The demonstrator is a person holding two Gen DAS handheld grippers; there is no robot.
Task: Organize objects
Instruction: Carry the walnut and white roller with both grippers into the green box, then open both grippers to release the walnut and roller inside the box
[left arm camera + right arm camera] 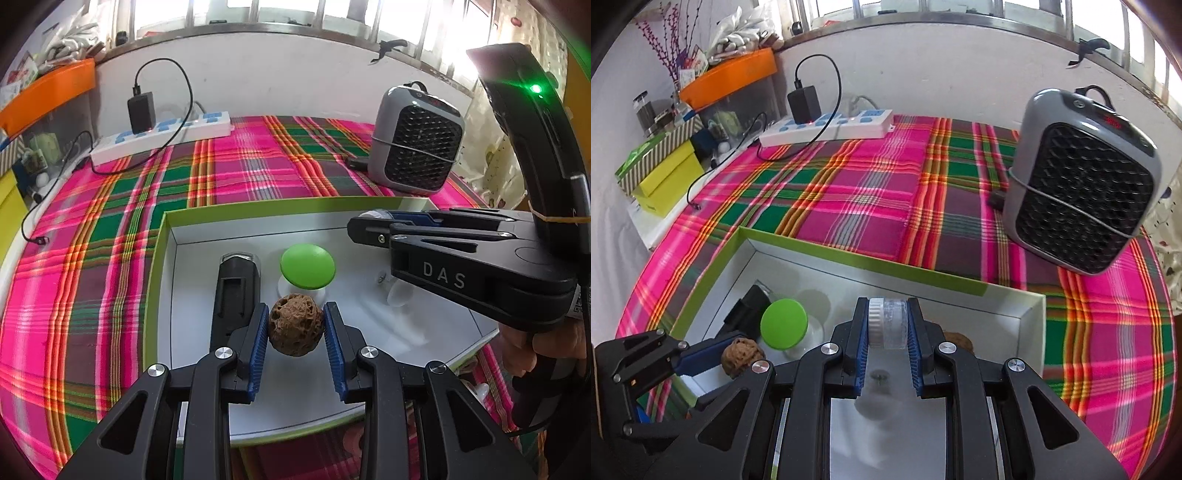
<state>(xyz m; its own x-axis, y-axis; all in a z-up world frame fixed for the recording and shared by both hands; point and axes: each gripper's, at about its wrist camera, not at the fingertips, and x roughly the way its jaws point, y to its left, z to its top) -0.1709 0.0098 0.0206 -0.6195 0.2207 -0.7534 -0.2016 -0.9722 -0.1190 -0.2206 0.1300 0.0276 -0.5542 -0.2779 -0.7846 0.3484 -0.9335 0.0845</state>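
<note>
My left gripper (295, 314) is shut on a brown wrinkled walnut (294, 325), held just over the floor of a white box with a green rim (258, 210). In the box behind the walnut stand a green-capped white object (307, 265) and a black device (236, 291). My right gripper (888, 306) is shut on a small clear jar with a white ribbed lid (888, 325), also over the box (849, 254). A second walnut (956, 338) peeks out beside its right finger. The right wrist view shows the left gripper (716, 352) with its walnut (742, 356) at lower left.
The box lies on a pink and green plaid cloth (868, 192). A grey fan heater (1082, 184) stands at the right rear. A white power strip (827, 127) with a black charger and cables lies along the back wall. Boxes and an orange tray (727, 77) crowd the left.
</note>
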